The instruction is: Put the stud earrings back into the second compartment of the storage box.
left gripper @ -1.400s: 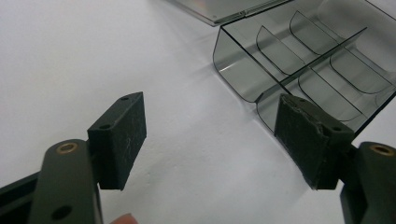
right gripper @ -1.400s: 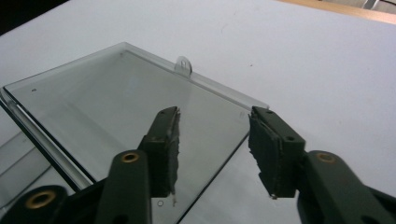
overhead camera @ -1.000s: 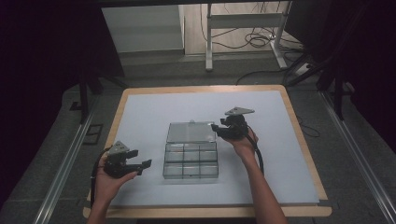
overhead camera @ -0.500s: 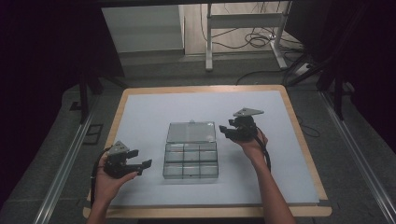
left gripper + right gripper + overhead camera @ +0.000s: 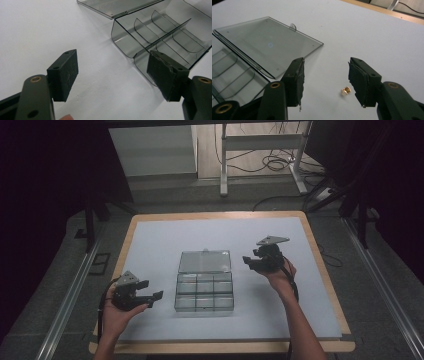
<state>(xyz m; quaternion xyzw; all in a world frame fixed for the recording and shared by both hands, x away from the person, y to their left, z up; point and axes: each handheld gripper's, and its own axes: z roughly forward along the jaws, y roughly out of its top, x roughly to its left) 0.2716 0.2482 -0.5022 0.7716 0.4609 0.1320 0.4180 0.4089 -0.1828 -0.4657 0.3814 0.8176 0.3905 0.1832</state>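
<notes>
A clear plastic compartment box [image 5: 204, 292] lies mid-table with its lid [image 5: 205, 262] folded flat behind it. My left gripper [image 5: 152, 289] rests open just left of the box; in the left gripper view its jaws [image 5: 112, 75] are wide apart with nothing between them, and the box [image 5: 160, 37] is ahead to the right. My right gripper [image 5: 247, 262] hovers open to the right of the lid. In the right gripper view, below its parted jaws [image 5: 325, 80], a small brass piece [image 5: 346, 90] lies on the white surface, close to the right pad, with the lid [image 5: 267, 45] to the left.
The white mat is framed by the table's wooden edge [image 5: 220, 215]. Beyond the table are a desk frame and cables [image 5: 270, 165] on the floor. Metal rails [image 5: 65, 305] run along both sides.
My right gripper has moved rightward, away from the box lid, and risen slightly. The left gripper and the box have stayed put.
</notes>
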